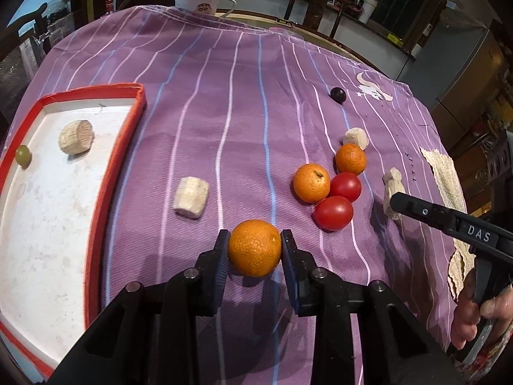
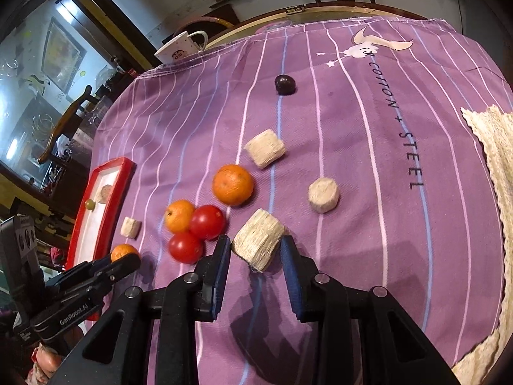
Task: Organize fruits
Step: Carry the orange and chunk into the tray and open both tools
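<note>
My left gripper (image 1: 255,248) is shut on an orange (image 1: 255,247), held just above the purple striped cloth (image 1: 224,112), to the right of a red-rimmed white tray (image 1: 96,192). The tray holds a pale fibrous chunk (image 1: 76,137) and a green grape (image 1: 23,156). My right gripper (image 2: 256,250) is shut on another pale fibrous chunk (image 2: 258,239), slightly raised. Left of it lie two tomatoes (image 2: 206,222) and two oranges (image 2: 232,185). The left gripper (image 2: 128,258) with its orange (image 2: 123,251) shows at the lower left.
Loose pale chunks (image 2: 265,148) (image 2: 323,195) (image 1: 191,197) and a dark grape (image 2: 284,84) lie on the cloth. A cream woven mat (image 2: 493,147) covers the right edge. A white mug (image 1: 197,1) stands at the far edge. A hand (image 1: 474,317) holds the right gripper.
</note>
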